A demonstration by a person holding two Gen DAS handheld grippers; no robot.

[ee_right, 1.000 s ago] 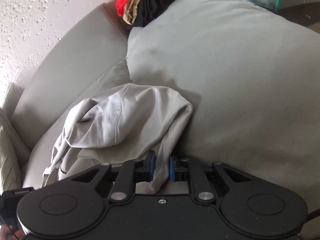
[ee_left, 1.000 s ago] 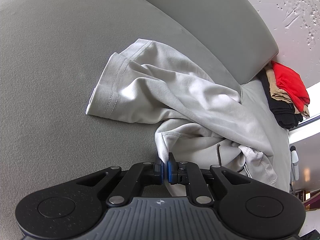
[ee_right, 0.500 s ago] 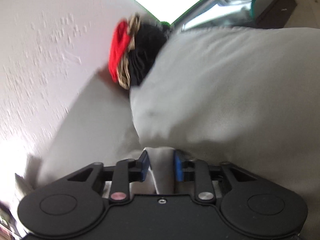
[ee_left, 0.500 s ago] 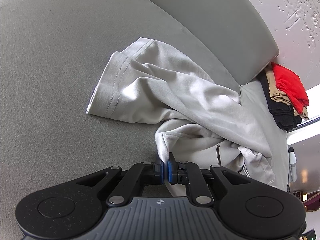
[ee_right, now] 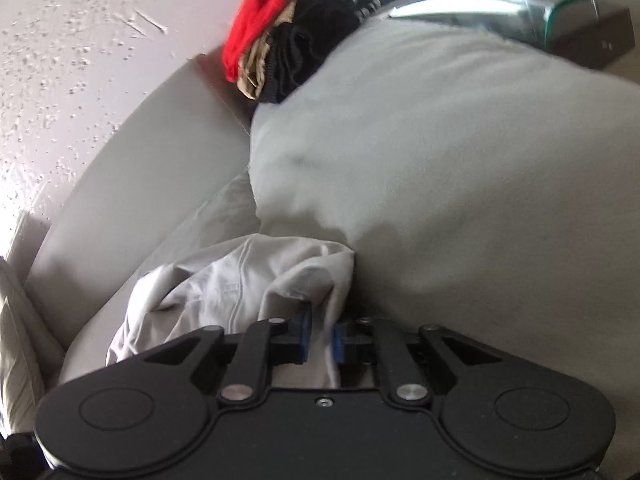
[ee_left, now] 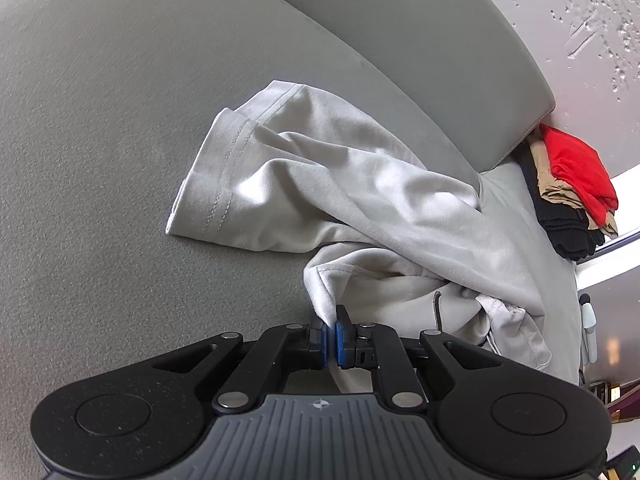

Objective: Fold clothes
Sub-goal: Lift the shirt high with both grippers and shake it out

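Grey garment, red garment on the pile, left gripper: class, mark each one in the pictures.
grey garment (ee_left: 352,184), left wrist view, on its crumpled middle.
red garment (ee_left: 576,168), left wrist view, top of the pile.
left gripper (ee_left: 331,338), left wrist view, between its fingertips, shut on cloth.

Sofa backrest (ee_left: 420,52) blocks far side; seat (ee_left: 100,120) open leftward.

Clothes pile (ee_right: 288,28) blurred; cream cushion (ee_right: 16,344) (left) cut off.
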